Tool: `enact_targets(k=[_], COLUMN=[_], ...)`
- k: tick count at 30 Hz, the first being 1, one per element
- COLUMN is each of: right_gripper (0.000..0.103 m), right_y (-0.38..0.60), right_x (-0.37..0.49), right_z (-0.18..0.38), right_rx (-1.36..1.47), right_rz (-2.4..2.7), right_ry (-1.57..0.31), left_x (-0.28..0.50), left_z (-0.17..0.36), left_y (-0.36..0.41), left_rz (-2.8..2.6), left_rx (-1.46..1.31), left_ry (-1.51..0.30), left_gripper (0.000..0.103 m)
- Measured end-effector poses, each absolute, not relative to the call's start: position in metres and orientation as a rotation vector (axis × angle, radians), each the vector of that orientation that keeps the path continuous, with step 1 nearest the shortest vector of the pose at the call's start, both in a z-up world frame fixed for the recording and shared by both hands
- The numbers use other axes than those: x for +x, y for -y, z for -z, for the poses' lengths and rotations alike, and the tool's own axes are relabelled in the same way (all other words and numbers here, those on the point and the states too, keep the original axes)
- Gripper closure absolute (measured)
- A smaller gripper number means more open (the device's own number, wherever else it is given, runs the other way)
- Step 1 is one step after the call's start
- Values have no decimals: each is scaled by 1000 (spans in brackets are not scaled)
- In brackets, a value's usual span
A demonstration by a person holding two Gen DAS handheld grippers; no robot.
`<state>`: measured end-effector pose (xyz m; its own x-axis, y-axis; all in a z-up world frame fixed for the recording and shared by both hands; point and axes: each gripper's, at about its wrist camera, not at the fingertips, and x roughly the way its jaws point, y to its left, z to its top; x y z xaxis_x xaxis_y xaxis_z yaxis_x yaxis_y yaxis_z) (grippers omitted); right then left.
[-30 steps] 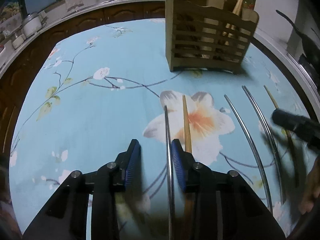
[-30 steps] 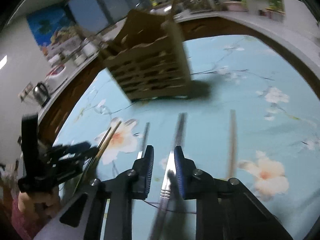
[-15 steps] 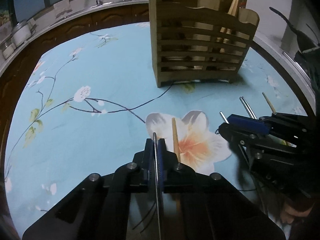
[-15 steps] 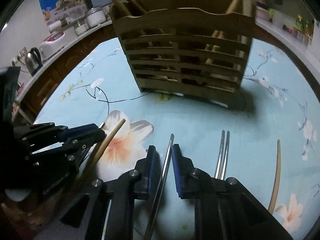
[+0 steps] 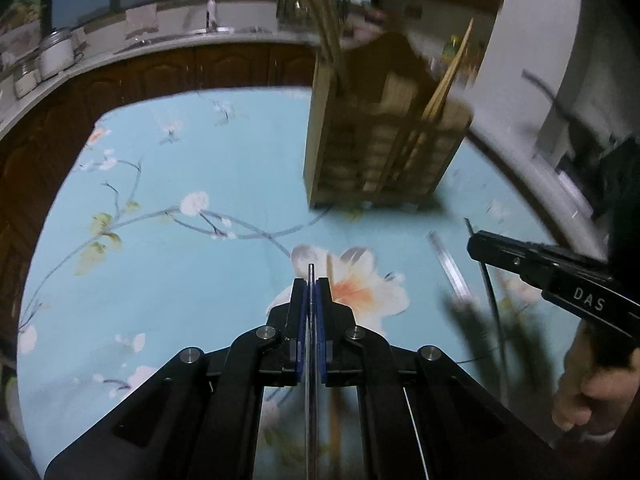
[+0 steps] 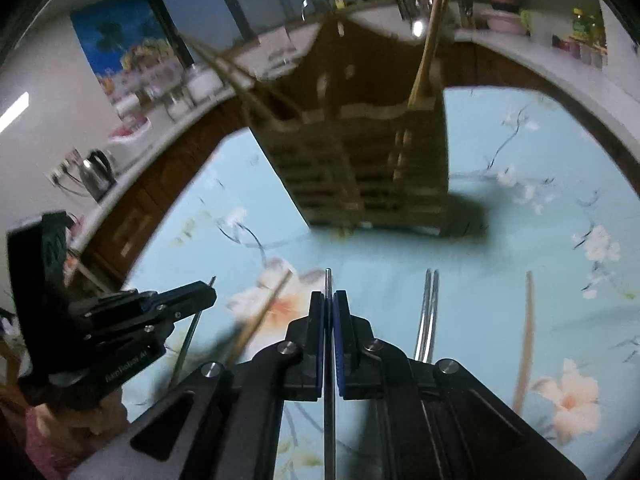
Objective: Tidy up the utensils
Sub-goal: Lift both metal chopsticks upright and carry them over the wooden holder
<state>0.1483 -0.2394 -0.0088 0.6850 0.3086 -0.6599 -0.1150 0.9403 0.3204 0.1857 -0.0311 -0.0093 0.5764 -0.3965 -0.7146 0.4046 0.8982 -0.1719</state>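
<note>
My left gripper [image 5: 311, 283] is shut on a thin metal chopstick [image 5: 310, 360] that runs back between its blue pads, lifted above the flowered cloth. My right gripper [image 6: 328, 297] is shut on another metal chopstick [image 6: 329, 400], also off the cloth. A slatted wooden utensil holder [image 5: 380, 148] [image 6: 360, 176] stands ahead with wooden chopsticks [image 6: 428, 52] upright in it. On the cloth lie a wooden chopstick [image 6: 264, 312], a pair of metal chopsticks [image 6: 428, 312] and one more wooden chopstick [image 6: 526, 340].
The blue flowered tablecloth [image 5: 180, 280] covers a round table. Behind it runs a counter over dark wooden cabinets [image 5: 224, 68], with jars [image 5: 56, 56] and a kettle [image 6: 96, 172] on it. A person's hand [image 5: 588, 392] holds the right gripper's handle.
Both grippers have shut on a metal chopstick each and risen from the cloth with them. The holder now looks farther and lower in both views.
</note>
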Motion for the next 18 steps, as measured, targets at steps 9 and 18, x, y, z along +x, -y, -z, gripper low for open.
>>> enact_targets(k=[9,18], right_gripper=[99,99], right_y=[258,269], right_x=[117,102], right_z=[-55,-94], right_rx=[293,283], right_rz=[-251,-243], right_ry=[-622,-523], left_x=[150,137], left_z=[-58,-95], left_y=[4,-8], left_rz=[498,503], left_rx=[-73,-99], left_ry=[-691,-592], left_gripper=[100,100])
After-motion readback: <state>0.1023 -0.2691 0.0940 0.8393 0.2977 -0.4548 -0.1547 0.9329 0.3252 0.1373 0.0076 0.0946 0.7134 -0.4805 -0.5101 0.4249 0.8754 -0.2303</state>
